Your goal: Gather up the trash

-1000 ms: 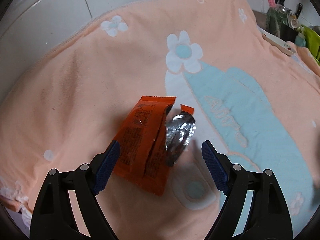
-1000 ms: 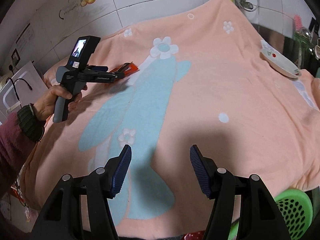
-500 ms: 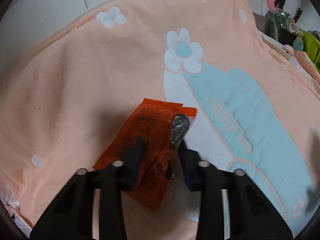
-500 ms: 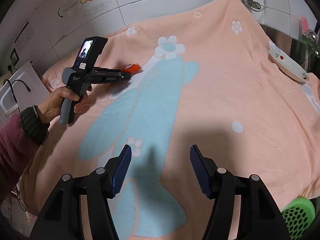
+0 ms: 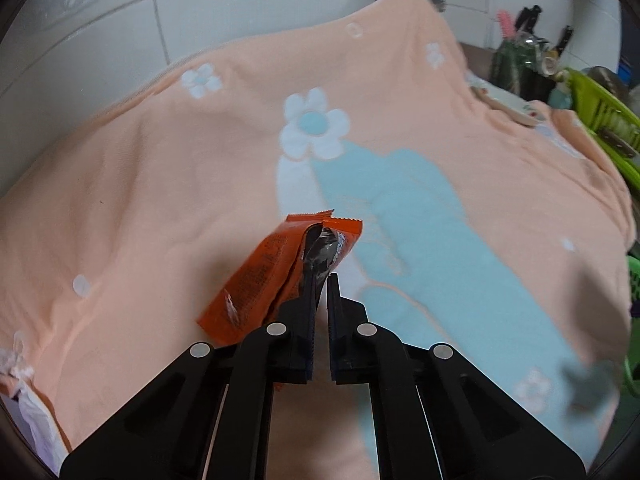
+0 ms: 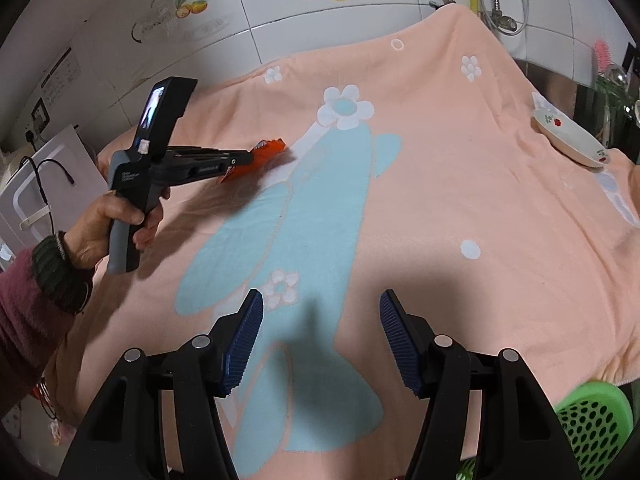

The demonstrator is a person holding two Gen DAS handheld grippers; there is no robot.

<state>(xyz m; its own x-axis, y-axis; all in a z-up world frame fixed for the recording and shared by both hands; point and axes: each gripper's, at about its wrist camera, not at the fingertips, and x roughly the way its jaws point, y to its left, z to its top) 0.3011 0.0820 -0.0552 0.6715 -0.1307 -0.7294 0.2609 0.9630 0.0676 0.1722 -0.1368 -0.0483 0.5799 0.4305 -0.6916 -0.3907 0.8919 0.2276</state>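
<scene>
We see a peach blanket point(image 6: 460, 184) with white flowers and a pale blue shape spread over the whole surface, below a white tiled wall point(image 6: 340, 12). At four o'clock in the right wrist view a green basket point(image 6: 596, 420) sits past the blanket's edge; at two o'clock a white dish point(image 6: 568, 140) rests on the blanket. Our left hand point(image 6: 104, 232) holds the left gripper point(image 5: 322, 280), whose jaws have just been closing and now pinch the orange wrapper point(image 5: 260, 276), lifted off the blanket at ten o'clock in the right wrist view. Our right gripper point(image 6: 320, 340) hangs with jaws apart, nothing between them.
</scene>
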